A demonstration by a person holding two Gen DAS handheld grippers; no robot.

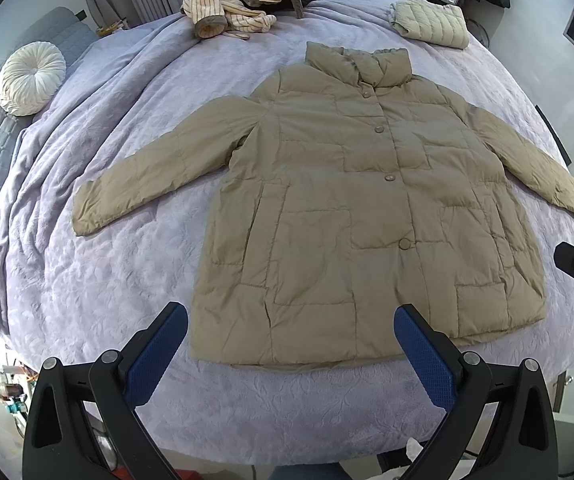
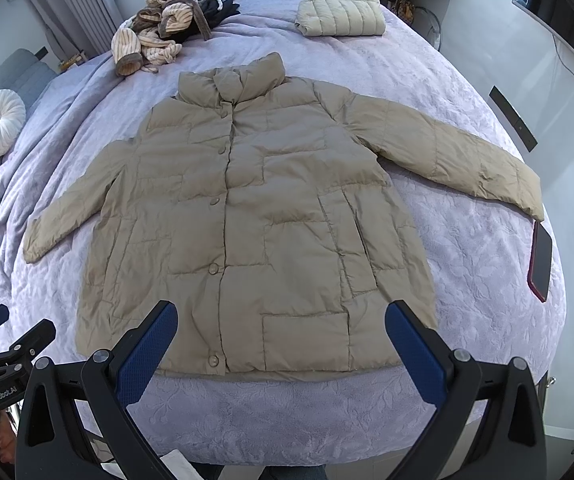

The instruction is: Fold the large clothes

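Khaki puffer jacket (image 1: 367, 216) spread flat and buttoned on the lilac bedspread (image 1: 127, 280), hem along the near edge of the bed. Probably light, soft and rather slippery; best pinched at a cuff or shoulder seam. Left gripper (image 1: 291, 344) and right gripper (image 2: 281, 340) wide open, holding nothing, above the hem.

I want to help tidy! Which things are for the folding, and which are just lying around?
For the folding: tan coat, left gripper, right gripper.

Just lying around: round cushion, phone, folded cream jacket, striped clothes pile.
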